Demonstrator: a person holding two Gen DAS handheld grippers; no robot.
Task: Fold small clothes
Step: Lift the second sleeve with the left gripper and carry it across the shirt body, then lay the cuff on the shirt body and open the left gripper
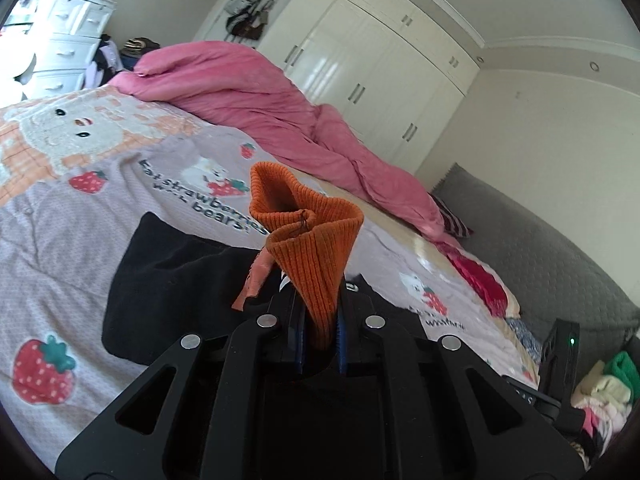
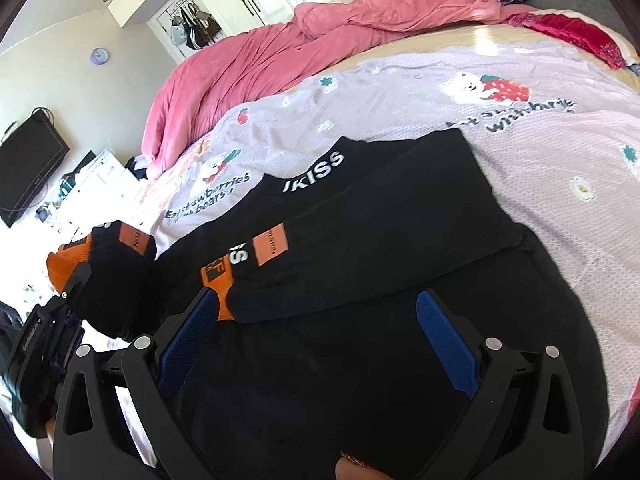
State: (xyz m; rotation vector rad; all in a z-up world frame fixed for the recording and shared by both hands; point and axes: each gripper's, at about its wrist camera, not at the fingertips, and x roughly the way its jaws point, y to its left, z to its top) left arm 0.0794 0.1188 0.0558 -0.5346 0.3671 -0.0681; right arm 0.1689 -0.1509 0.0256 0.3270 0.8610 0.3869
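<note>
Black top (image 2: 400,208) lay spread flat on the bed cover (image 2: 540,152), which was pale purple with bears and strawberries on it. One sleeve was folded across the body of the top and ended in an orange cuff (image 2: 218,280).

Only the left wrist view showed the other orange cuff (image 1: 316,248) up close. The left gripper (image 1: 320,332) was squeezed tight on it, and the ribbed knit stuck up out of the closed jaws like a little cone.

Only the right wrist view showed the whole top. It also showed the left gripper (image 2: 68,292) from the side, at the left edge, lifting that sleeve end off the bed. The right gripper (image 2: 316,340) hung over the lower part of the top with its blue pads (image 2: 444,340) far apart and nothing between them. One pad was just beside the folded sleeve's cuff.

White letters on the collar read "JKISS". An orange patch (image 2: 272,246) on the sleeve had writing too small to read. The bed cover said "Eat strawberries with bears!".

A pink quilt (image 1: 256,92) was bunched up at the far side of the bed, with white wardrobe doors (image 1: 380,60) behind it. Only the right wrist view showed a dark screen (image 2: 28,168) on the wall.
</note>
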